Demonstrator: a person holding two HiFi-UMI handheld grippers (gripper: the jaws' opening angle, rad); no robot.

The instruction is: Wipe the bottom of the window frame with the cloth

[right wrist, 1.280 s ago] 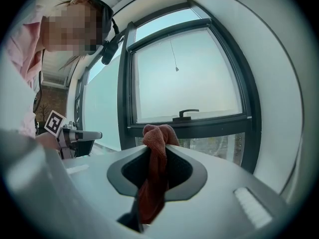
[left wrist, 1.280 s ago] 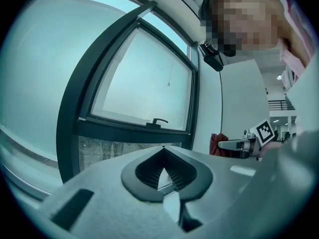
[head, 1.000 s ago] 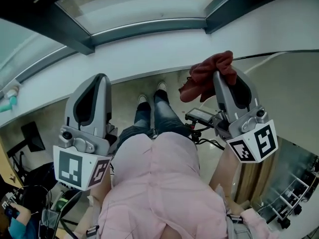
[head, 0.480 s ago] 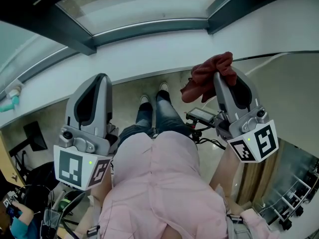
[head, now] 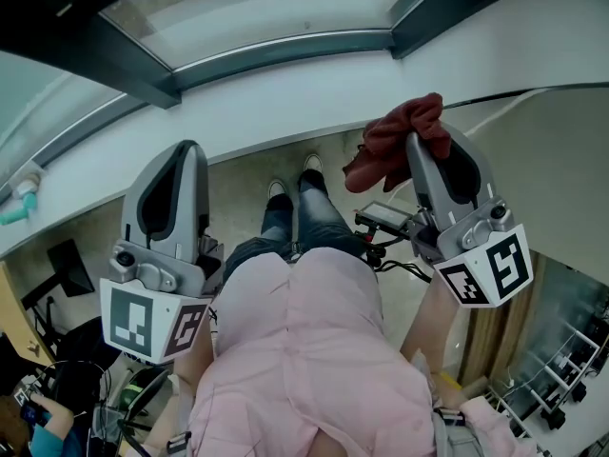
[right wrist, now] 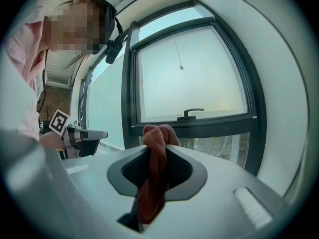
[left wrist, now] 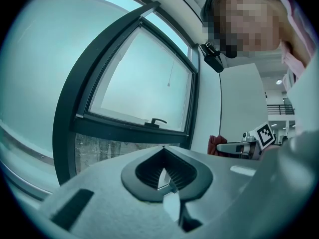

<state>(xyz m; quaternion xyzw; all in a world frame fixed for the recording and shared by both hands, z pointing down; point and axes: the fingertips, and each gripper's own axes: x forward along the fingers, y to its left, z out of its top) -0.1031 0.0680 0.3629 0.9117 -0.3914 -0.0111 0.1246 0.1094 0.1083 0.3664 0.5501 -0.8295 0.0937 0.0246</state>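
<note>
A dark red cloth is bunched at the tip of my right gripper, which is shut on it. In the right gripper view the cloth hangs down between the jaws of that gripper. The dark window frame with its handle lies ahead, a short way off. My left gripper is held up on the left, shut and empty. Its own view shows the tip pointing at the frame's bottom bar. Both grippers sit just short of the white sill.
The window frame runs across the top of the head view, with a dark upright post at the left. A teal-and-white object lies on the sill at far left. The person's legs and shoes show below.
</note>
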